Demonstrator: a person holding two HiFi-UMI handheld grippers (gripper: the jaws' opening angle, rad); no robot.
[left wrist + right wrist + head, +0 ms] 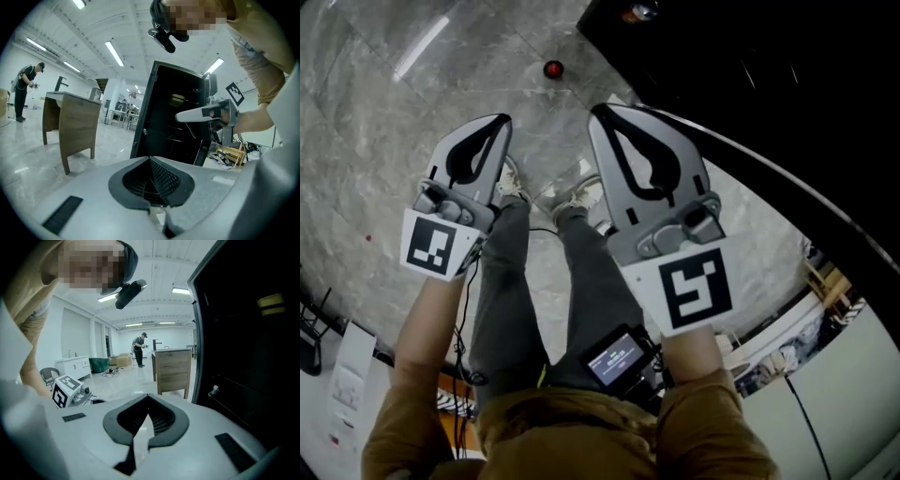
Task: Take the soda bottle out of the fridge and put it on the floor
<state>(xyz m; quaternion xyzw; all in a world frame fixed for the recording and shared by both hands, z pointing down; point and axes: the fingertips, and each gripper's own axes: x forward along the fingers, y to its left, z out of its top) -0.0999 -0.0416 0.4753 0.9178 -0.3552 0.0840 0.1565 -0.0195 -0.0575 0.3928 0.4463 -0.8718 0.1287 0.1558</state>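
Note:
The black fridge [171, 117] stands open in front of me, its inside dark. A pale yellowish thing [177, 99] sits on an upper shelf and shows again in the right gripper view [272, 302]; it is too dim to tell whether it is the soda bottle. In the head view a reddish, shiny round top [639, 11] shows at the fridge's [750, 84] edge. My left gripper [502, 119] and right gripper [598, 110] hang side by side above the floor, both shut and empty. The left gripper's tips [151, 159] meet, and so do the right gripper's [149, 395].
A small red round thing [553, 68] lies on the grey marble floor ahead of the person's shoes [572, 199]. A wooden cabinet [70, 124] stands left of the fridge. Another person [23, 91] stands far off. Clutter [806, 309] lies on the floor at the right.

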